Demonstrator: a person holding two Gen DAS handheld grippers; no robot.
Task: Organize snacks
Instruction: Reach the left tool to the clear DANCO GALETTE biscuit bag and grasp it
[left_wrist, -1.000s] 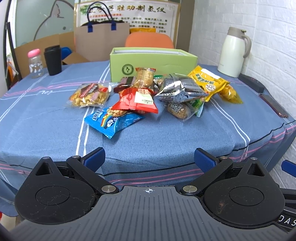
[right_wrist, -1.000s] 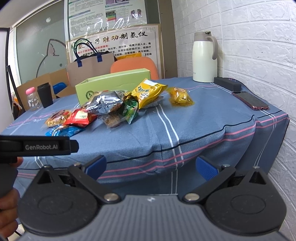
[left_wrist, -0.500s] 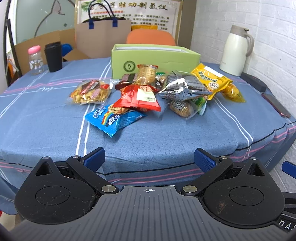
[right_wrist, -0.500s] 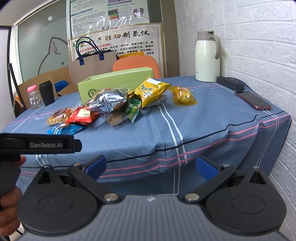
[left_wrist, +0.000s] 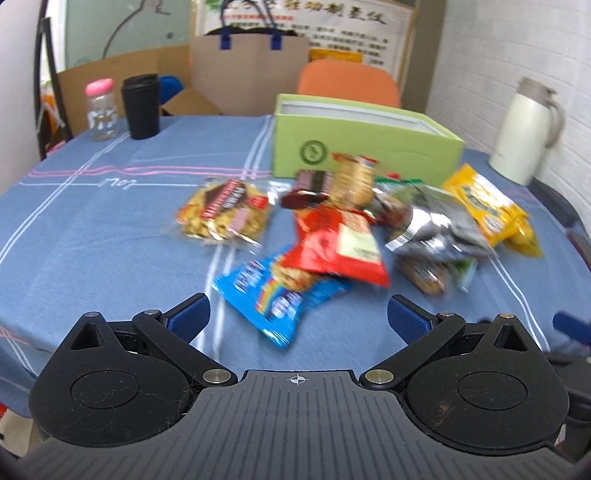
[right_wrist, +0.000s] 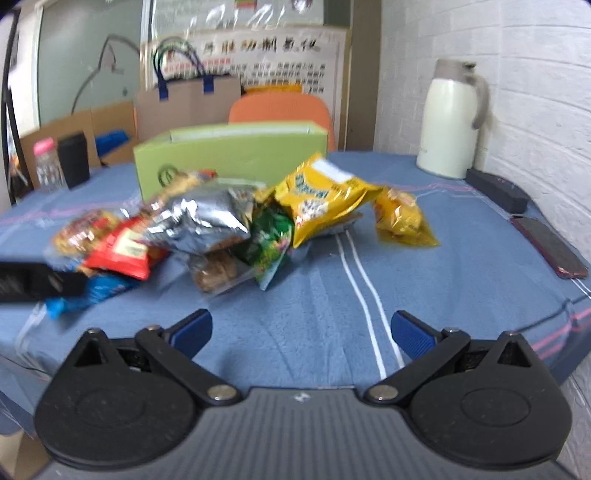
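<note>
Roughly ten snack packets (left_wrist: 334, 245), one green box (left_wrist: 364, 147).

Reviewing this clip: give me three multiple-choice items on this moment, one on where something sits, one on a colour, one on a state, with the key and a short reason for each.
1. Where does the green box stand relative to the snack pile?
A. Behind it, on the far side of the table
B. On the floor
C. On top of the pile

2. What colour is the snack packet nearest the left gripper?
A. Purple
B. Blue
C. White

3. How do the right gripper's jaws stand?
A. Shut on a packet
B. Shut on nothing
C. Open, holding nothing

Key: 1 A, the box rises beyond the packets on the blue tablecloth. 2 B, a blue packet lies just ahead of the left fingertips. 3 C, bare cloth shows in the wide gap between the blue pads.
</note>
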